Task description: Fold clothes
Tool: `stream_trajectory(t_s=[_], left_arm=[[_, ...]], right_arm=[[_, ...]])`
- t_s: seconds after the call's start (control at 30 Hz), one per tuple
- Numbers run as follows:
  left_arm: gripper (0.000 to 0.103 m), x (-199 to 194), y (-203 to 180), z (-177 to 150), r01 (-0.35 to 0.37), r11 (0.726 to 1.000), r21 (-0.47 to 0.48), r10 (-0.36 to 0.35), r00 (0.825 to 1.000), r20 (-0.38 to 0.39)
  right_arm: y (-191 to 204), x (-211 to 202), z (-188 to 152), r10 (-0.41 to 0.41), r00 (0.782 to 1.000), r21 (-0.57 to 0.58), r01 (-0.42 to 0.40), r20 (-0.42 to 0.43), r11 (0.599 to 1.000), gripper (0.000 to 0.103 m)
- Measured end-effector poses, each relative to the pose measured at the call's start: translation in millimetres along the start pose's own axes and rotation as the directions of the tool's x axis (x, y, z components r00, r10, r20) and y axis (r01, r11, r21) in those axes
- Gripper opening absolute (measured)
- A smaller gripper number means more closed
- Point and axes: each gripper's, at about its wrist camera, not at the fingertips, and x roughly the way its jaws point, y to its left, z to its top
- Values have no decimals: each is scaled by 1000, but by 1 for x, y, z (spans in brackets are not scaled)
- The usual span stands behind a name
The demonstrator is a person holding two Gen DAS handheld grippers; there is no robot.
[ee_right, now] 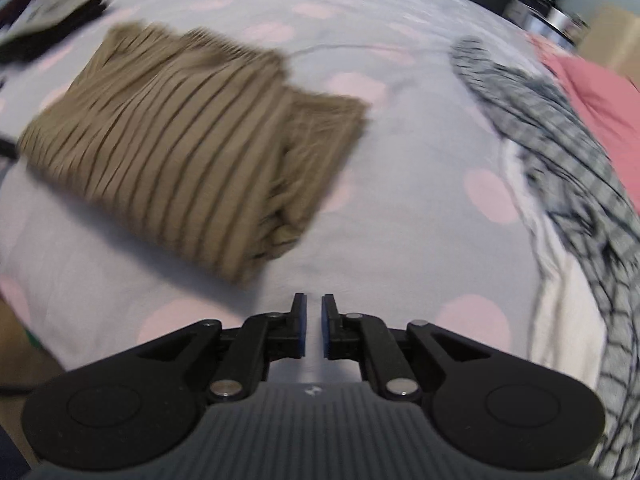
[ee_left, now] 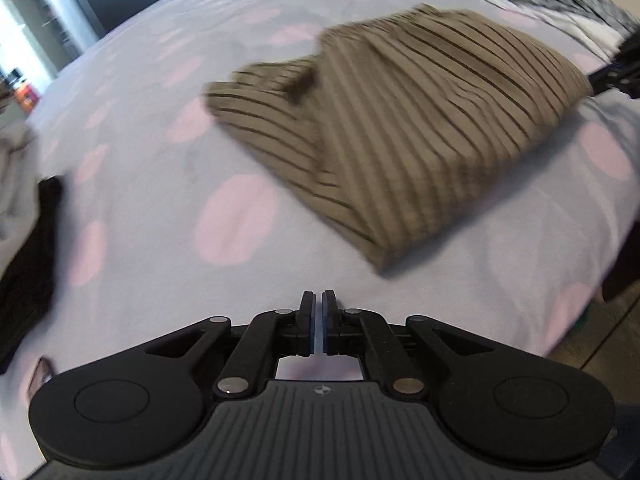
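A brown garment with thin dark stripes (ee_left: 400,120) lies folded into a thick, roughly rectangular bundle on the bed. In the right wrist view the same bundle (ee_right: 180,140) lies up and to the left. My left gripper (ee_left: 319,300) hovers over bare sheet just short of the bundle's near corner, shut with nothing between its pads. My right gripper (ee_right: 314,304) is over the sheet beside the bundle's right end. Its jaws stand a narrow gap apart and hold nothing. Neither gripper touches the garment.
The bed has a lilac sheet with pink spots (ee_left: 160,160). A grey plaid garment (ee_right: 560,140) lies loose at the right beside a pink cloth (ee_right: 592,92). Black clothing (ee_left: 28,248) and grey cloth (ee_left: 12,184) sit at the left. The bed's edge and floor (ee_left: 600,340) are near right.
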Motion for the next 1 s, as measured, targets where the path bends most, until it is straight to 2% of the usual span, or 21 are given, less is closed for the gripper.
stream_trajectory(t_s=[0.03, 0.07, 0.1, 0.17, 0.23, 0.3, 0.37, 0.4, 0.5, 0.57, 0.67, 0.77, 0.83, 0.9, 0.97, 1.0], left_arm=[[6, -4, 6, 2, 2, 999, -37, -1, 1000, 18], [18, -8, 14, 5, 13, 996, -88, -9, 999, 41], [35, -12, 21, 8, 25, 990, -138, -16, 998, 64], [53, -20, 34, 13, 56, 970, -238, -28, 992, 120], [55, -27, 42, 20, 115, 941, -317, -59, 982, 181], [66, -28, 47, 28, 184, 911, -370, -102, 968, 229], [73, -23, 49, 38, 224, 877, -425, -116, 957, 265], [74, -18, 51, 42, 235, 860, -453, -117, 955, 273], [74, 1, 63, 47, 273, 806, -526, -139, 950, 280], [74, 16, 75, 45, 298, 756, -583, -161, 948, 276], [74, 41, 90, 41, 324, 664, -674, -189, 945, 268], [74, 62, 99, 42, 370, 604, -706, -246, 929, 277], [74, 73, 101, 44, 402, 571, -716, -285, 915, 286], [74, 79, 102, 47, 435, 544, -718, -309, 899, 311], [74, 81, 100, 53, 471, 530, -706, -333, 880, 337], [74, 82, 98, 57, 475, 541, -694, -341, 878, 335]], right_arm=[[-6, -5, 2, -4, 1000, 34, 4, 16, 999, 26], [-13, -10, 5, -6, 999, 72, 4, 36, 997, 40], [-18, -14, 9, -1, 998, 110, -6, 58, 994, 45], [-29, -21, 16, 24, 994, 191, -44, 108, 981, 49], [-38, -26, 24, 62, 985, 275, -105, 162, 956, 59], [-43, -25, 33, 103, 971, 354, -176, 214, 919, 73], [-43, -18, 45, 144, 959, 411, -237, 245, 880, 85], [-42, -14, 50, 163, 953, 433, -263, 254, 862, 93], [-40, 1, 65, 220, 939, 482, -326, 265, 813, 98], [-42, 19, 71, 259, 935, 518, -350, 243, 781, 98], [-51, 47, 72, 313, 927, 607, -373, 206, 702, 98], [-60, 67, 63, 367, 906, 690, -403, 210, 601, 98], [-65, 79, 59, 406, 886, 736, -426, 222, 527, 98], [-65, 86, 58, 446, 864, 755, -450, 233, 477, 99], [-60, 89, 64, 471, 851, 744, -468, 233, 477, 99], [-56, 89, 69, 478, 847, 730, -476, 231, 491, 99]])
